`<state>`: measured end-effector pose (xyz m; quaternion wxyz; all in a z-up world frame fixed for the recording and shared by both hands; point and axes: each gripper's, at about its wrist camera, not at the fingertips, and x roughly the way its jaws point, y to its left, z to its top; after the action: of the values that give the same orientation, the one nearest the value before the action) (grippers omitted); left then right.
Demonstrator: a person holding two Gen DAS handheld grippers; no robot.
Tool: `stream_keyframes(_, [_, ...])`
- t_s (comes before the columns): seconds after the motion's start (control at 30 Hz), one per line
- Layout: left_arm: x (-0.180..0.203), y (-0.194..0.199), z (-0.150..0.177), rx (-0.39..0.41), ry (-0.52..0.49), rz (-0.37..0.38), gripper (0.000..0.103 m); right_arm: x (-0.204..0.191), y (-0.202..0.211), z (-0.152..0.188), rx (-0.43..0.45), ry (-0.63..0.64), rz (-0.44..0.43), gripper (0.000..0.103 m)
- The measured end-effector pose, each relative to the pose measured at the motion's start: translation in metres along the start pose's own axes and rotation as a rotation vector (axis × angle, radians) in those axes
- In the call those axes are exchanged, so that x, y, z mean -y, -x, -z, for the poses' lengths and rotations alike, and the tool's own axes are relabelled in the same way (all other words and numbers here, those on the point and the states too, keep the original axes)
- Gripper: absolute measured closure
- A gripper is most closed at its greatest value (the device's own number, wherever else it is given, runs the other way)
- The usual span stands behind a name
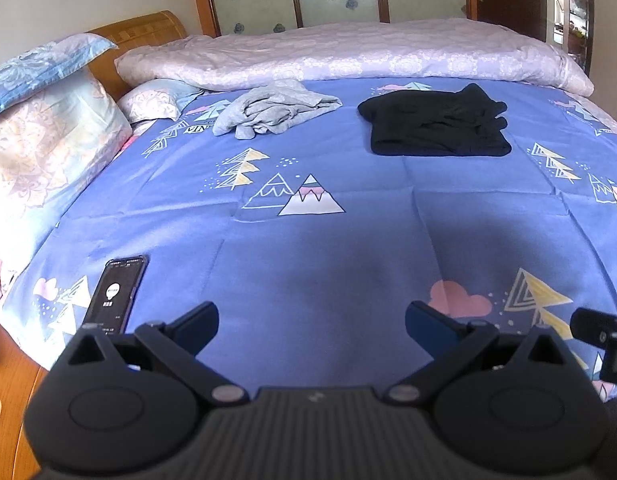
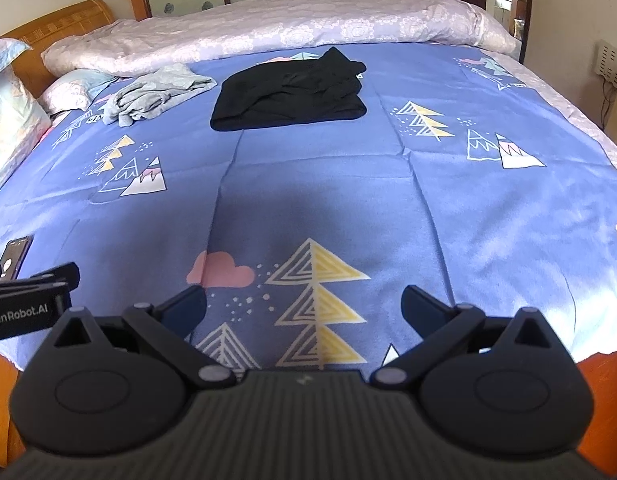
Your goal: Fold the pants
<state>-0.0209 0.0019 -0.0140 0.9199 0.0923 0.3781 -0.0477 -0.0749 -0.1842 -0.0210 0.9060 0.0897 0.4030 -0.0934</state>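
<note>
We find a bed [image 1: 308, 240] under a blue patterned sheet, its near half bare. Black pants [image 1: 436, 124] lie bunched toward the far side, grey garment [image 1: 268, 108] beside them; folding appears unstarted. Left gripper [image 1: 311, 322] and right gripper [image 2: 303, 304] hover at the near edge, jaws spread, empty. A phone [image 1: 116, 292] lies near the left edge.

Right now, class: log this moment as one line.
left tool open | right tool open | black pants folded | grey garment crumpled

Wide bare stretch of blue printed bedsheet [image 1: 308, 240] lies open btwn near edge & the clothes. Far side: crumpled grey garment [image 1: 268, 108] & dark folded pants [image 1: 436, 124], apart w/ a gap between. Black smartphone [image 1: 116, 292] sits near-left; stacked floral pillows [image 1: 44, 140] wall the left.
</note>
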Motion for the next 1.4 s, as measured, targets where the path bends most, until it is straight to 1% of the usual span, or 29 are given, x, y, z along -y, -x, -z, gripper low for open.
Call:
stream_keyframes(0.2, [0.000,0.001,0.002,-0.002,-0.009,0.016,0.000,-0.002,0.001,-0.002,0.001,0.006,0.008,0.000])
stream_keyframes(0.3, [-0.002,0.000,0.002,-0.026,-0.004,0.024,0.000,-0.004,-0.002,-0.005,-0.024,0.012,0.016,0.000])
stream_keyframes(0.43, [-0.005,0.001,0.005,-0.030,0.018,0.043,0.000,-0.008,-0.004,-0.005,-0.050,0.023,0.023,0.000])
stream_keyframes(0.53, [-0.005,0.001,0.007,-0.050,0.018,0.055,0.000,-0.011,-0.002,-0.004,-0.044,0.028,0.026,0.000])
stream_keyframes(0.9, [-0.011,-0.002,0.013,-0.082,0.043,0.064,0.000,-0.014,0.000,-0.003,-0.029,0.037,0.018,0.000])
stream_keyframes(1.4, [-0.004,-0.002,0.013,-0.091,0.026,0.081,0.000,-0.012,0.001,-0.002,-0.014,0.032,0.007,0.000])
